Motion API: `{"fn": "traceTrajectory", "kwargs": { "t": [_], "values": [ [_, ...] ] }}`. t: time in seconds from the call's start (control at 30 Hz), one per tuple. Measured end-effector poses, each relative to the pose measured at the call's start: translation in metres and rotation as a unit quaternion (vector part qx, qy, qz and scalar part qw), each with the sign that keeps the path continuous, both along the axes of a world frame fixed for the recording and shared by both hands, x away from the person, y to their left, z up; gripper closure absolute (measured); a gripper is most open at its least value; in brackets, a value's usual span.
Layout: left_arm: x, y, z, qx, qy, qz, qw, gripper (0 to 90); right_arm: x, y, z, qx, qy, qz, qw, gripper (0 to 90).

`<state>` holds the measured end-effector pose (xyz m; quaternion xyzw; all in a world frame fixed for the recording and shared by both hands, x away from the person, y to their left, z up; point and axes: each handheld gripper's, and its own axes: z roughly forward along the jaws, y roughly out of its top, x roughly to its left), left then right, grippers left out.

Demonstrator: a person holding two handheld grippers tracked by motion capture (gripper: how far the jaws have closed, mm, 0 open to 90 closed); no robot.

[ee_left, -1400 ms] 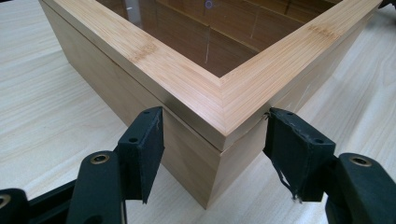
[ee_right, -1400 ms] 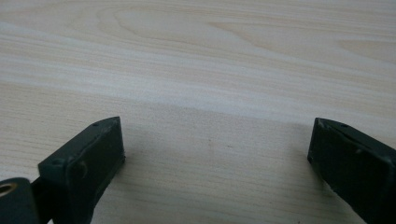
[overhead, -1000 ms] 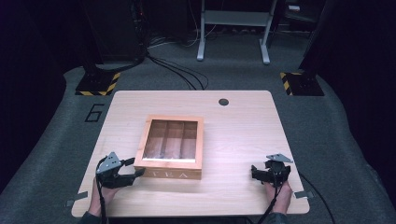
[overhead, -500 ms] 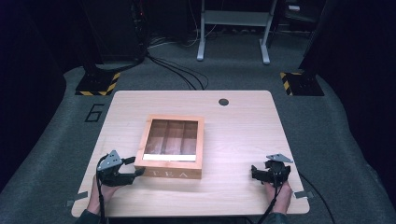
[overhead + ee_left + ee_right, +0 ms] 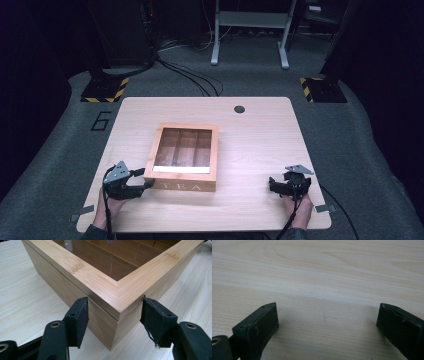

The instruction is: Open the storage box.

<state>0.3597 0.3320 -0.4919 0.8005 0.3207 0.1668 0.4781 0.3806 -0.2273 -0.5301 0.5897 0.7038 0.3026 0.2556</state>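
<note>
A wooden tea box with a glass-window lid and "TEA" on its front stands shut at the middle of the table. My left gripper is at the box's near left corner. In the left gripper view that gripper is open, its black pads standing either side of the tea box's corner, close to the wood. My right gripper rests near the front right of the table, well apart from the box. In the right gripper view it is open over bare wood.
A round cable hole sits near the table's far edge. Bare tabletop lies between the box and the right gripper. On the floor behind are black cables, a grey metal stand and yellow-black striped feet.
My left gripper has edged slightly toward the box's near left corner. The right gripper and the box have stayed where they were.
</note>
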Motion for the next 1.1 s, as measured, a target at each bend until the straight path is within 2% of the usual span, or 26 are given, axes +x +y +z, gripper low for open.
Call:
{"fn": "traceTrajectory", "kwargs": {
  "t": [0.27,0.47,0.6,0.7,0.87,1.1],
  "values": [
    [0.001,-0.001,0.003,0.000,-0.010,-0.001,1.0000,39.8,0.000,0.000,0.000,0.000,0.000,0.000,1.0000,3.2],
    [0.001,-0.002,0.007,-0.012,-0.019,0.002,0.9997,39.8,0.000,0.000,0.000,-0.001,-0.001,0.002,1.0000,3.2],
    [0.003,-0.001,0.010,-0.007,-0.027,0.006,0.9996,39.3,0.000,0.000,0.000,0.000,-0.001,0.001,1.0000,3.2],
    [0.004,-0.004,0.014,0.011,-0.041,0.019,0.9989,38.3,0.000,0.000,0.000,-0.001,-0.001,0.001,1.0000,3.2],
    [0.007,-0.006,0.019,0.008,-0.050,0.021,0.9985,35.7,0.000,0.000,0.000,-0.001,-0.001,0.001,1.0000,3.2],
    [0.015,-0.010,0.024,0.016,-0.067,0.031,0.9972,30.5,0.000,0.000,0.000,-0.001,-0.001,0.001,1.0000,3.3]
  ]
}}
